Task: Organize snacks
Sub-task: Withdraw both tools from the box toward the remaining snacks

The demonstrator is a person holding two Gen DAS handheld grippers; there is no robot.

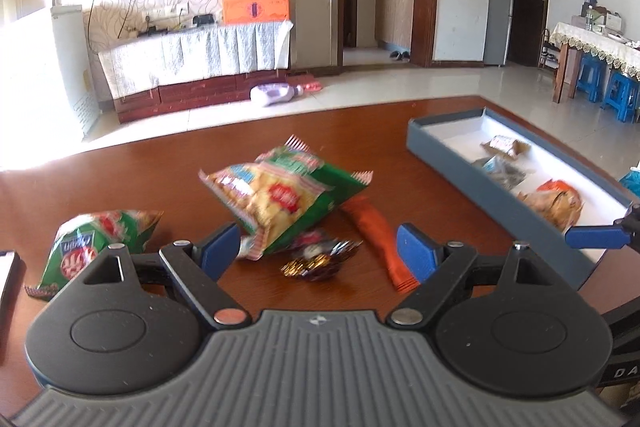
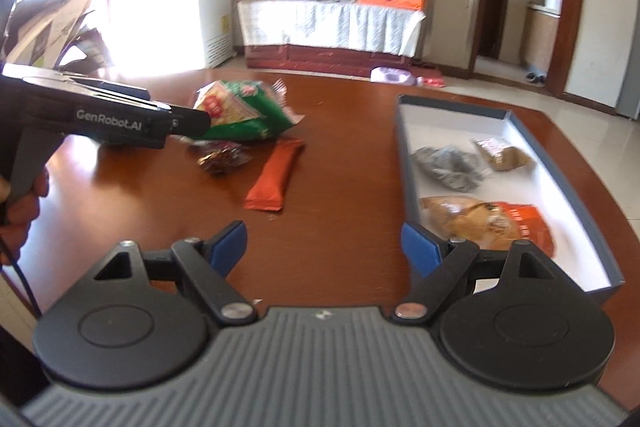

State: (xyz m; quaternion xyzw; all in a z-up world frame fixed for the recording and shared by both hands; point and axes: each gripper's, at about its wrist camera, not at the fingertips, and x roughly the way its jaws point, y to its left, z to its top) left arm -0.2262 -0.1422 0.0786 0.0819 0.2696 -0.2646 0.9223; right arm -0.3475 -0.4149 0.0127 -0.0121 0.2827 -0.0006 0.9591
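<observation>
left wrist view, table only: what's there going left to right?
Small green snack bag → large green-and-yellow snack bag → orange stick pack → grey-blue tray holding snacks.

— Where's my left wrist camera?
— Low over the brown table point(image 1: 168, 163), facing the TV wall, close on the loose snacks; the grey tray point(image 1: 472, 167) sits right.
— And my right one?
— Just as low, facing the same way, nearer the tray. Both share the orange packet point(image 2: 276, 175).
</observation>
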